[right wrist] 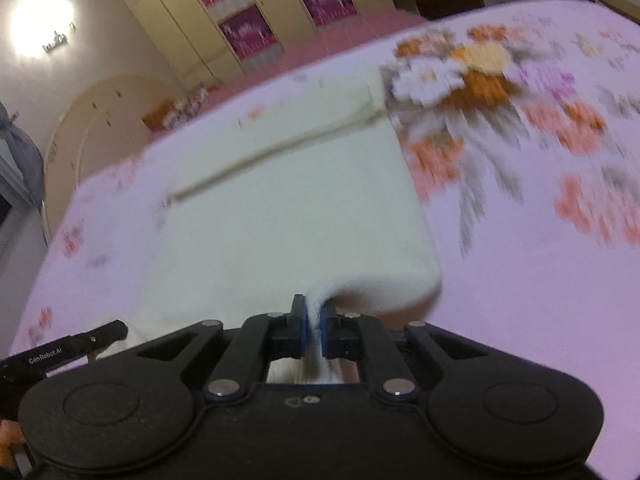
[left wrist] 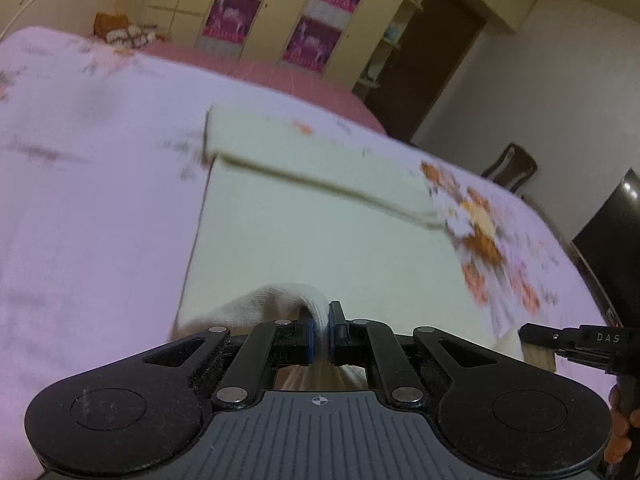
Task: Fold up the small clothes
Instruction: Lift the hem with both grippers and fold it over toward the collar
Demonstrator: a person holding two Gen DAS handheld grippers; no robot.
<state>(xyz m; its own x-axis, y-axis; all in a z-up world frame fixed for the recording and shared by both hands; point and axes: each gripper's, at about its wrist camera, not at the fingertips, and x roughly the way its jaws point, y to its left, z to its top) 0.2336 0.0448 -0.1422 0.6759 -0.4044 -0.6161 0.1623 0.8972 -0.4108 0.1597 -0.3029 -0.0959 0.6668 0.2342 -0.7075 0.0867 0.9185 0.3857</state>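
**Both grippers pinching the cloth edge**

Left wrist: we see the left gripper [left wrist: 320, 330] clamped on the near edge of the white cloth [left wrist: 320, 216] — it lies on the pink floral bedsheet [left wrist: 80, 200].

Right wrist: the right gripper [right wrist: 314, 332] is clenched on the cloth's near edge too — corner lifted.

The bed [left wrist: 80, 200] lies open and flat on every side of the white cloth [left wrist: 320, 232], with bare pink sheet to the left, right and far side where a hand could pass. On the cloth, only a raised fold [left wrist: 312, 176] crosses the far part. A small cushion [left wrist: 120, 32] sits at the far edge, well apart. The wardrobe [left wrist: 280, 12] stands beyond the bed.
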